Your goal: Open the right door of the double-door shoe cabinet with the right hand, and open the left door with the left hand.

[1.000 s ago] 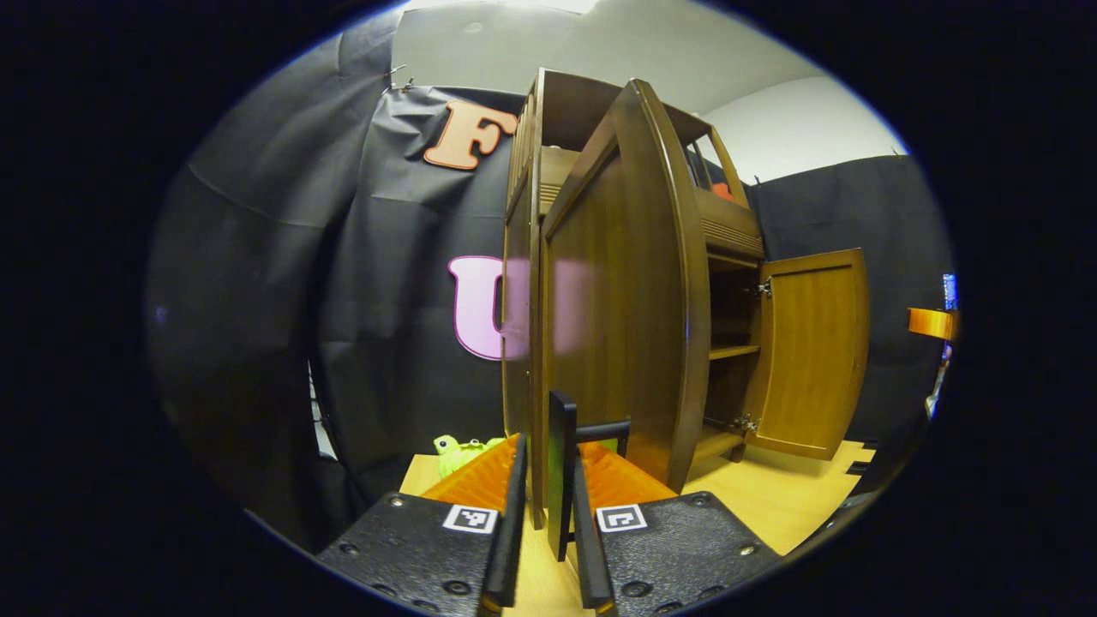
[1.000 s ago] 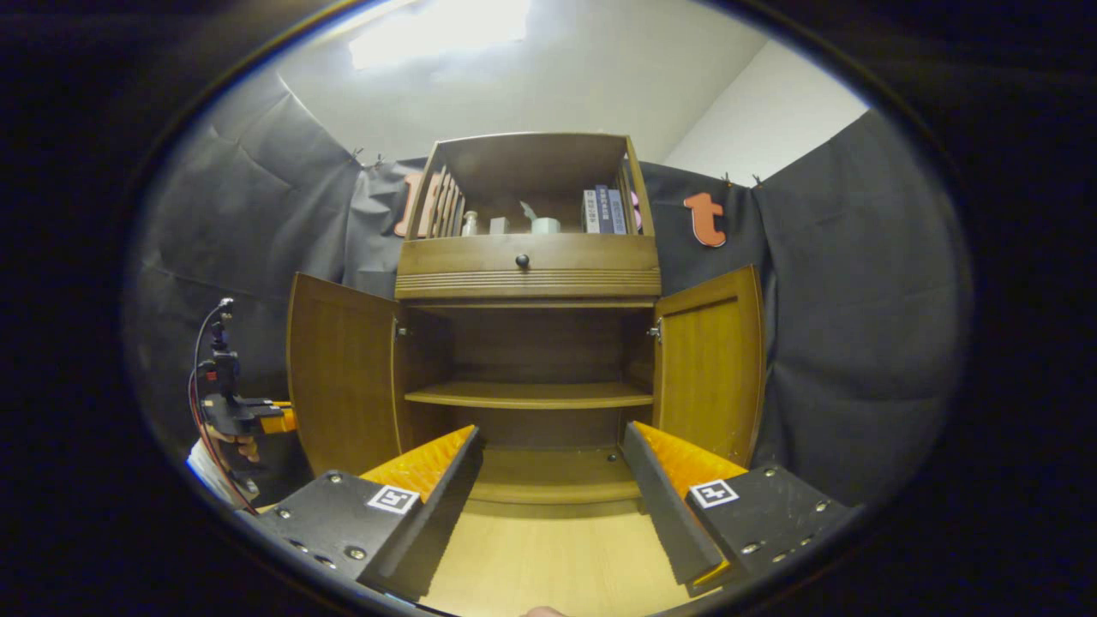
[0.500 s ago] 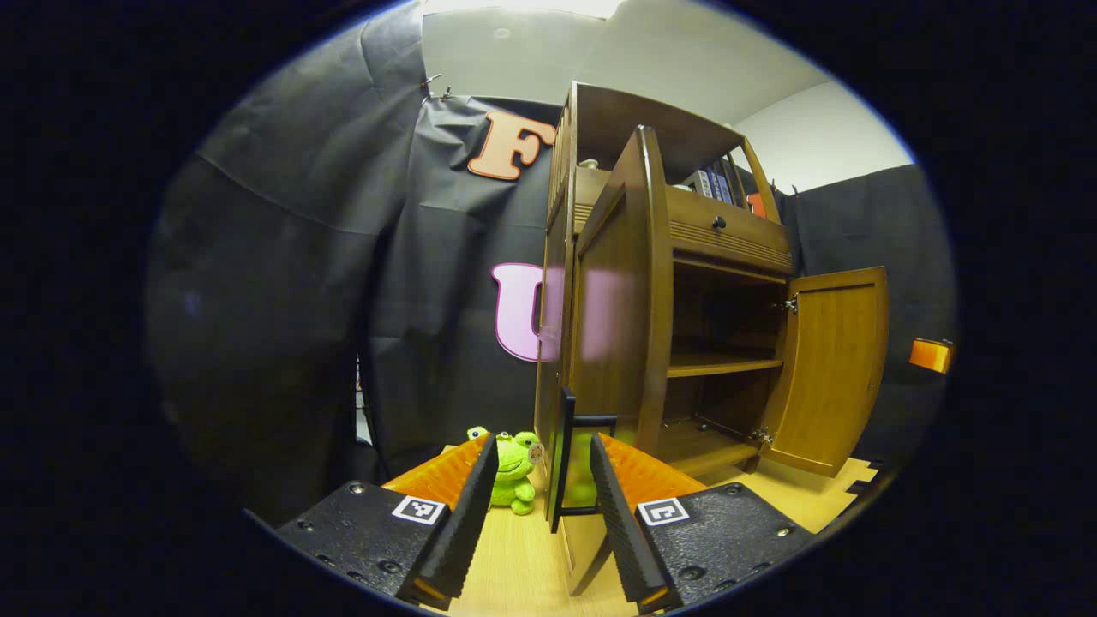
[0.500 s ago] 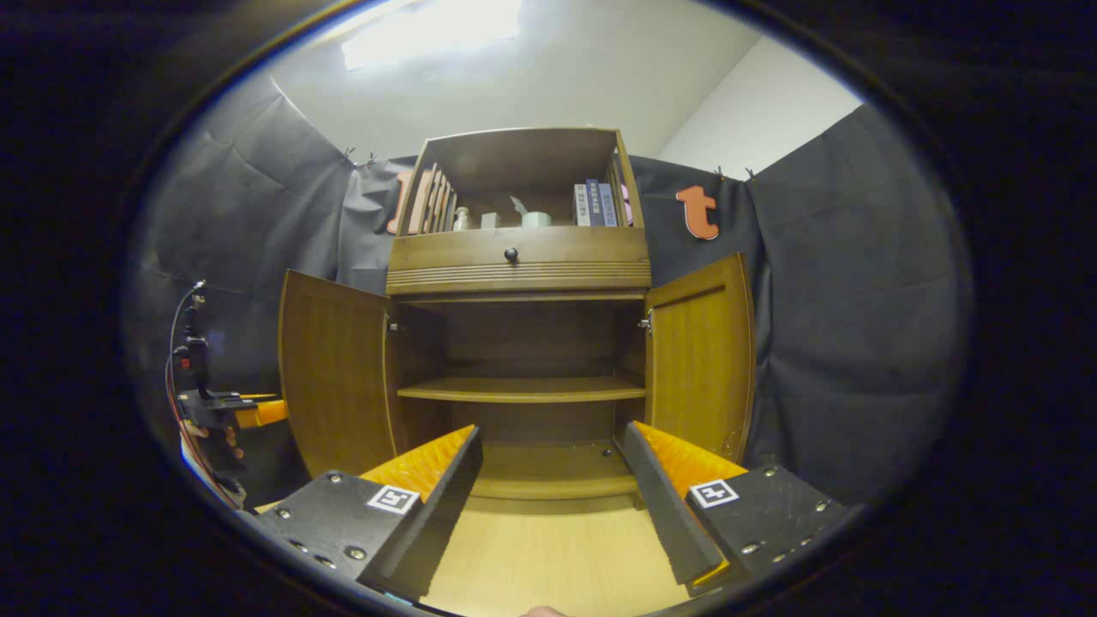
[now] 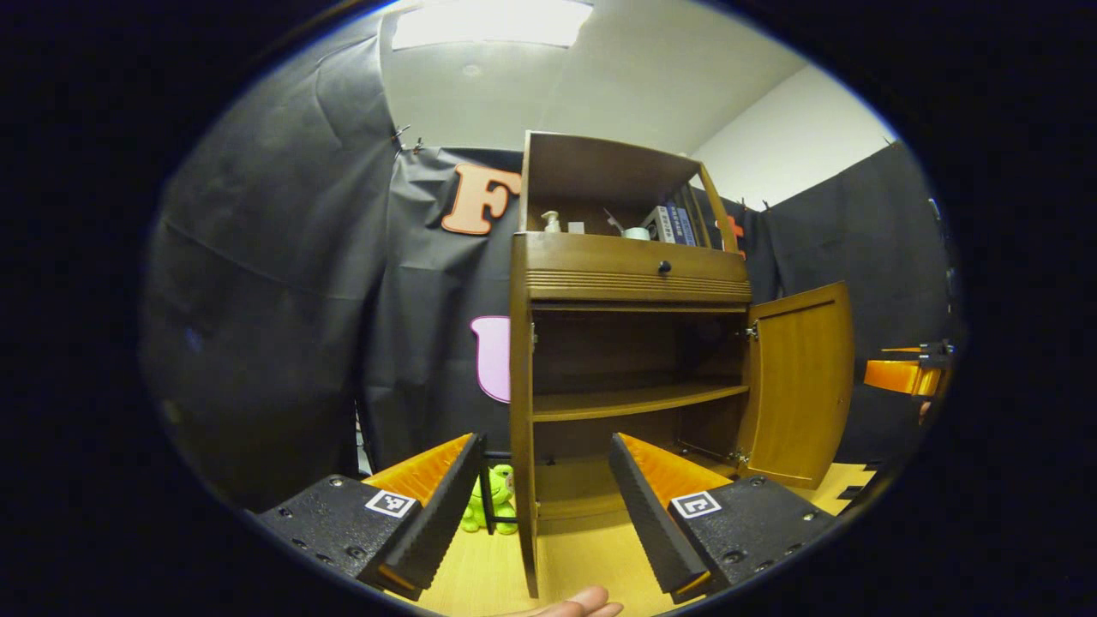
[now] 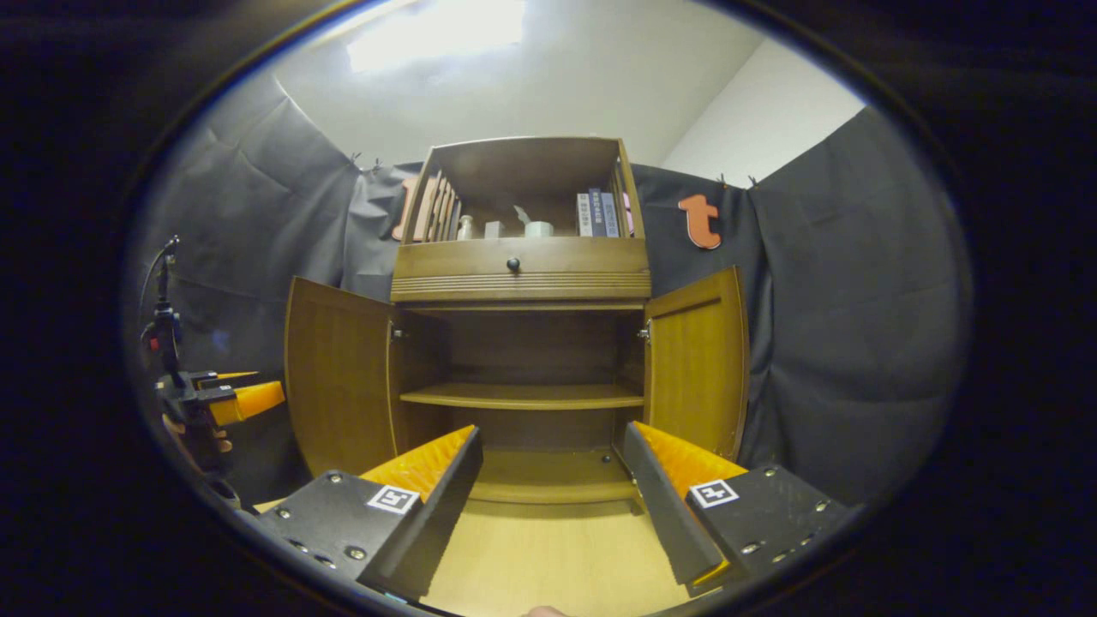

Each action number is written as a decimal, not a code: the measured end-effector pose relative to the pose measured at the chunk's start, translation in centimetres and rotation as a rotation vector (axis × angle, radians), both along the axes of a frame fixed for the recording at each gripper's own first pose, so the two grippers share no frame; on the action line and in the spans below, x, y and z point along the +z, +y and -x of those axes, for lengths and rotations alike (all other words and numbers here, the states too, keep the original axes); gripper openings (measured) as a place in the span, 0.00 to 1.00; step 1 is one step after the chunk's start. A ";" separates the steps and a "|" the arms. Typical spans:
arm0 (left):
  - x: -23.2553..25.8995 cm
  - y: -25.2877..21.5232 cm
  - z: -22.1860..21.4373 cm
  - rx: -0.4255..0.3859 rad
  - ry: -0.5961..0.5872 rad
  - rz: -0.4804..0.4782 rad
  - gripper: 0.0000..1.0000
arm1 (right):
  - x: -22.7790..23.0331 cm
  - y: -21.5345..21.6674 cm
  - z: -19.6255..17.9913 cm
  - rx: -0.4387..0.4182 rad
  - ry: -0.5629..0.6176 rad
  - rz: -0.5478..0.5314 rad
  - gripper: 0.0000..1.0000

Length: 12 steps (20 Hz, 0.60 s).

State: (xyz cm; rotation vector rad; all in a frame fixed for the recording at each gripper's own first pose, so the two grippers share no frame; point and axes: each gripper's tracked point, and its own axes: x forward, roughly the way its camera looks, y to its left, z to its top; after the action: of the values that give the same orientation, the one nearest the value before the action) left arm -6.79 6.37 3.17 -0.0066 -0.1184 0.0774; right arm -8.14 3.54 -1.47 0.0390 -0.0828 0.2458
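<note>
A wooden shoe cabinet (image 6: 521,283) stands ahead on the floor, its stiff, hinged left door (image 6: 336,377) and right door (image 6: 696,364) both swung wide, best pulled by the left door's black handle (image 5: 486,501), while left gripper (image 5: 542,506) and right gripper (image 6: 553,501) hang spread, gripping nothing.

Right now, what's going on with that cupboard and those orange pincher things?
A person holds a two-finger gripper in each hand in front of a wooden shoe cabinet. Both doors are swung open: the left door and the right door. The left gripper and right gripper are both open, holding nothing. The shelves inside look bare. A green frog toy sits beside the cabinet.
</note>
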 end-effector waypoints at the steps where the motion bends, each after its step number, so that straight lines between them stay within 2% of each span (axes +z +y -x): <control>1: 0.1 -0.5 0.0 0.000 0.002 -0.002 0.89 | 0.1 -0.2 -0.1 -0.002 -0.003 -0.003 0.99; 3: 0.3 -2.0 -0.3 -0.008 0.008 -0.015 0.94 | 0.2 -0.4 0.0 -0.003 -0.007 -0.007 0.99; 7: 0.2 -3.9 -1.2 -0.004 0.011 -0.027 0.95 | 0.3 -0.5 0.1 0.004 -0.013 -0.017 0.99; 8: 0.2 -4.3 -1.5 0.001 0.010 -0.029 0.95 | 0.3 -0.4 0.0 0.006 -0.013 -0.016 0.95; 9: 0.0 -4.4 -1.7 0.006 0.008 -0.030 0.95 | 0.3 -0.4 0.1 0.006 -0.014 -0.012 0.99; 12: -0.7 -5.2 -2.6 0.013 0.026 -0.027 0.97 | 0.2 -0.4 0.1 0.004 -0.018 -0.003 0.99</control>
State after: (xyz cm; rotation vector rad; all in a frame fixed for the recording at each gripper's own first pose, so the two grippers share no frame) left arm -4.23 1.16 2.46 0.0226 -0.0938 0.0887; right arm -8.21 3.13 -1.28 0.0396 -0.1006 0.2500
